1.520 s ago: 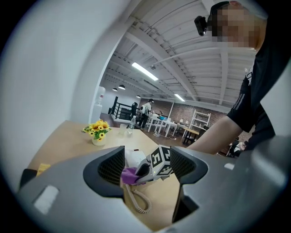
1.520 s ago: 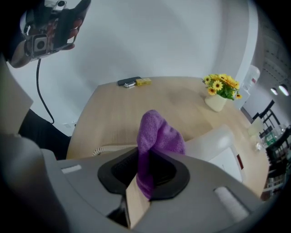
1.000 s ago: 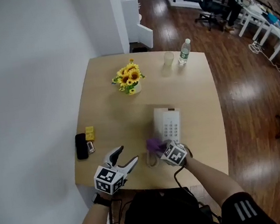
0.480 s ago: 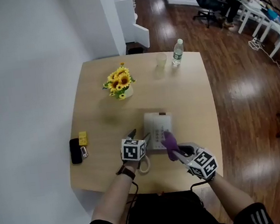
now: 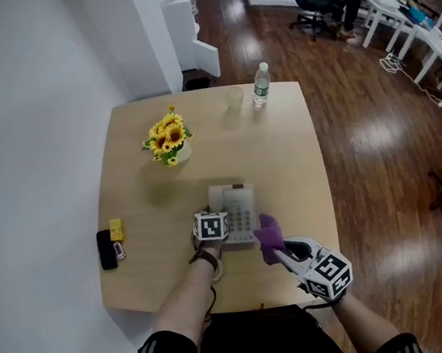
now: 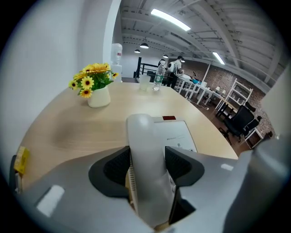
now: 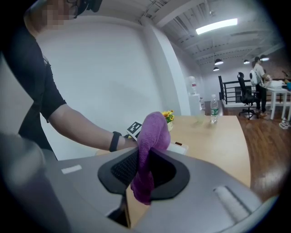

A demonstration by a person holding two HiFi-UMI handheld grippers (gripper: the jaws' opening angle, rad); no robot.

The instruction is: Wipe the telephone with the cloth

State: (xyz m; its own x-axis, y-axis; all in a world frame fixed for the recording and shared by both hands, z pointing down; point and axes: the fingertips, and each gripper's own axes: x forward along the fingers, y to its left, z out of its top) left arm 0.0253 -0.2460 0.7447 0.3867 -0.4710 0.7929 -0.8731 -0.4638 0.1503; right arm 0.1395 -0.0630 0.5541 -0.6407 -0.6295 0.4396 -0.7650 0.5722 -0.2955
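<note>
The telephone (image 5: 239, 208) sits near the front edge of the table (image 5: 298, 154); the left gripper (image 6: 148, 166) clamps its handset (image 6: 144, 136) — a twist there could unseat it or shift the telephone. The right gripper (image 7: 144, 170), just beside the telephone, pinches the purple cloth (image 7: 152, 132) by one fold; hard wiping could pull it free.

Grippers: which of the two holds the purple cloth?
The right gripper: its fingers are shut on the cloth. The left gripper grips the telephone handset instead.

Open-plan office, swivel chairs (image 7: 247, 95), white desks (image 5: 419, 31) (a person (image 7: 260, 73) beside them), wood floor (image 5: 379, 160)
</note>
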